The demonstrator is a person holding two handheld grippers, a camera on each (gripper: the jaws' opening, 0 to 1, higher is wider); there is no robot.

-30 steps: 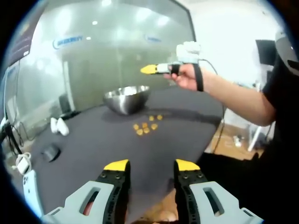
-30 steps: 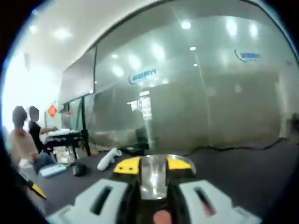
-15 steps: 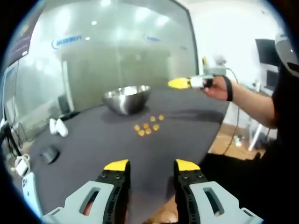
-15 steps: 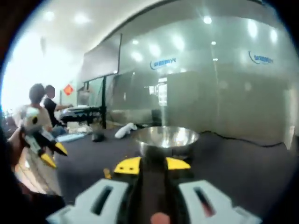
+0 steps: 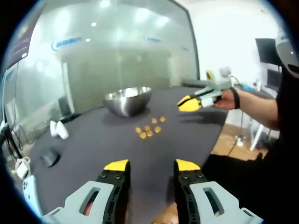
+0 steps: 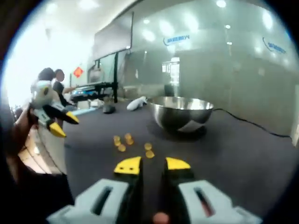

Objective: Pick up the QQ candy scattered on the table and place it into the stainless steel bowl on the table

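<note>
In the left gripper view, the left gripper [image 5: 150,166] hovers above the dark table [image 5: 93,140], jaws apart and empty; the QQ candies [image 5: 149,129] lie well ahead, the stainless steel bowl [image 5: 127,100] beyond them. In the right gripper view, the right gripper [image 6: 153,164] has jaws slightly parted, empty; candies sit just ahead-left, bowl farther ahead.
</note>
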